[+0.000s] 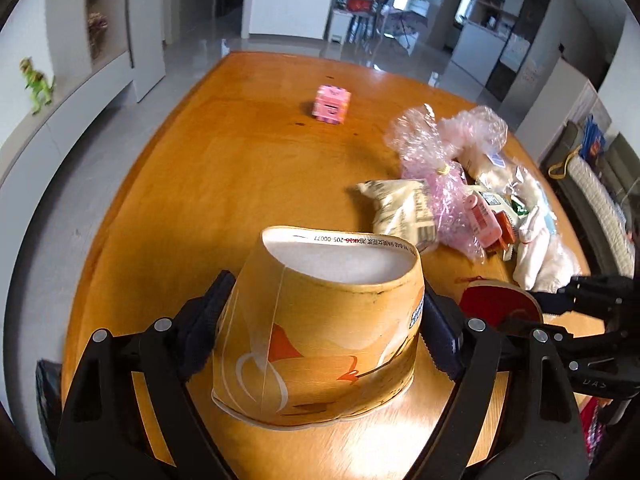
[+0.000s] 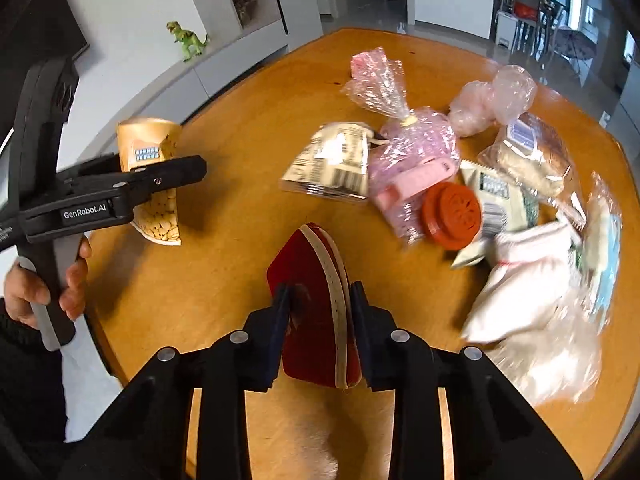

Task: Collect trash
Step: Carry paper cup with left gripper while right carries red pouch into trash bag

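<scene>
The left tongs pinch one paper cup above the near counter. The right tongs pinch one red paddle. One pile of wrappers lies right; one pink box stands far.

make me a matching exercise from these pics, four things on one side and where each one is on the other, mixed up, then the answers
Things:
1. paper cup
2. red paddle
3. pink box
4. green dinosaur

Places:
A. on the ledge by the wall
B. between the left gripper's jaws
C. alone on the far part of the table
D. between the right gripper's jaws

Pairs: 1-B, 2-D, 3-C, 4-A
</scene>
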The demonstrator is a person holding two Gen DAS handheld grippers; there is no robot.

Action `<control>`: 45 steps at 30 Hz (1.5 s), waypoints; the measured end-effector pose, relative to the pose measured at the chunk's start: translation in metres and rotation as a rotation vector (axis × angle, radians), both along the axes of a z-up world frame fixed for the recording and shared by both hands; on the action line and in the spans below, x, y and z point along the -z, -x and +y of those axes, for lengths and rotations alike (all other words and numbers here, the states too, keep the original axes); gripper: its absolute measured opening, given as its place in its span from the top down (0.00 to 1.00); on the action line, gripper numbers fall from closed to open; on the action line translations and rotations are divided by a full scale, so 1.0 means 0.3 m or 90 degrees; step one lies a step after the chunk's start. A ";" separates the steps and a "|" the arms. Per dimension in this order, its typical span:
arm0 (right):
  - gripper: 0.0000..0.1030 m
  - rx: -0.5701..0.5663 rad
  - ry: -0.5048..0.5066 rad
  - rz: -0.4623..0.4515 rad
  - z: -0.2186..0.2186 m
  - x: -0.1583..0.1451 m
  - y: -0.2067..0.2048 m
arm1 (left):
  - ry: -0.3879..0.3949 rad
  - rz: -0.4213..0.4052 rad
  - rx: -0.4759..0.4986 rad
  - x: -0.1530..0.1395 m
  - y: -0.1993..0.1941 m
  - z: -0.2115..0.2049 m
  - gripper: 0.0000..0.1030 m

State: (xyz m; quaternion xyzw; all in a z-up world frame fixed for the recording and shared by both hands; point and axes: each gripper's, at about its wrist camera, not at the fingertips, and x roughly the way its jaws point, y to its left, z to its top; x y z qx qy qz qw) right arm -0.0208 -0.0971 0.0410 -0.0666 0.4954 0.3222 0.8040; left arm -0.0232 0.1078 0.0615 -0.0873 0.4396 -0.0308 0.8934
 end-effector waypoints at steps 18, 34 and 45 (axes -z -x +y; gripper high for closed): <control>0.69 -0.193 -0.101 -0.006 0.551 -0.126 0.392 | -0.006 -0.051 -0.232 -0.047 0.599 0.551 0.20; 0.68 -0.385 -0.097 0.046 1.147 -0.089 0.728 | 0.012 0.008 -0.496 0.150 1.143 0.995 0.19; 0.42 -0.419 -0.078 0.014 1.323 -0.102 0.842 | 0.040 0.059 -0.676 0.208 1.331 1.152 0.05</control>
